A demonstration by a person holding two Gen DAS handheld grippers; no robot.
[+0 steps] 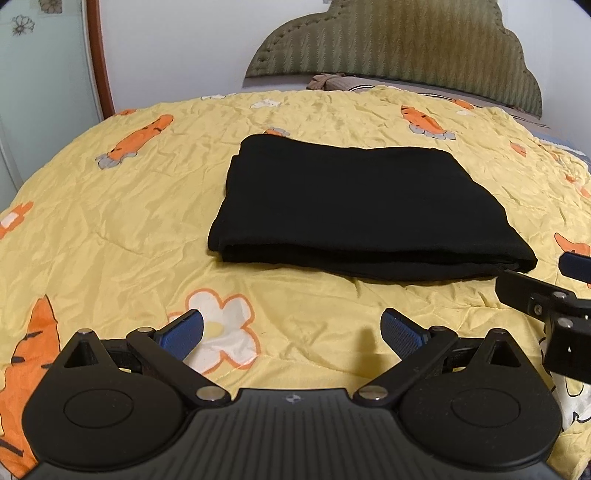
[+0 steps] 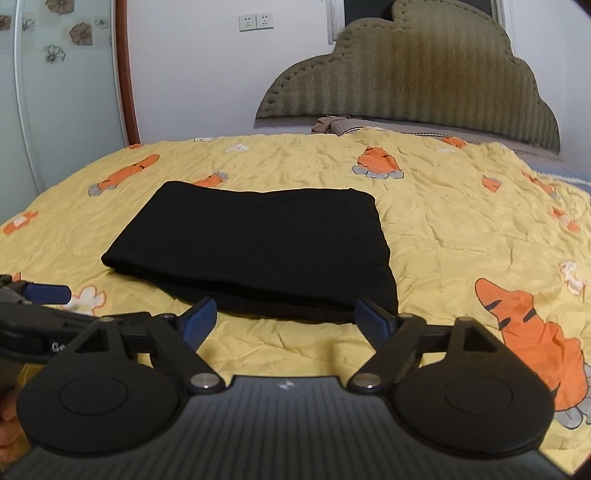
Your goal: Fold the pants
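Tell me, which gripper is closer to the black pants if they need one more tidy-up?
Probably the right gripper: its open jaws sit right at the near edge of the folded black pants. The left gripper, also open, hangs farther back over the yellow quilt.

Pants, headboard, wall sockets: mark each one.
Pants (image 1: 354, 206): left wrist view, middle of the top layer.
Headboard (image 2: 417, 81): right wrist view, centre of the padding.
Wall sockets (image 2: 256, 21): right wrist view, between the two plates.
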